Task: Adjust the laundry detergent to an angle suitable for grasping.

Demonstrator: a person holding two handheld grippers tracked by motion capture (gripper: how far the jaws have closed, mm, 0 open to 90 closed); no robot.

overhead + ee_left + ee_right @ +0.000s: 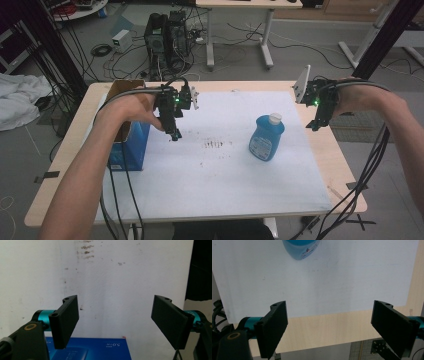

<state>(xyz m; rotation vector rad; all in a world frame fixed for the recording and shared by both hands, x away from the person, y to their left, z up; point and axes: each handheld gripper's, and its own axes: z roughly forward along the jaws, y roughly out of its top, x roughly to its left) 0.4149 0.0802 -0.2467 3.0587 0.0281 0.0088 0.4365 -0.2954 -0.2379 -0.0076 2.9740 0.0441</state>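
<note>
A blue bottle [266,138] with a white cap stands upright on the white mat [220,175], right of centre; its lower part [300,248] appears at the top of the right gripper view. A blue box [127,145] with open cardboard flaps stands at the mat's left edge, and its blue top [100,348] lies below the left jaws. My left gripper [175,134] hangs open over the mat just right of the box, nothing between its jaws. My right gripper [314,125] hovers open above the table's right edge, right of the bottle, also empty.
Brown stain marks [215,145] dot the mat's centre. The wooden table [345,170] shows a bare strip to the right of the mat. Beyond the table are a computer tower [165,37], tangled cables and another desk. Cables trail from both grippers over the front edge.
</note>
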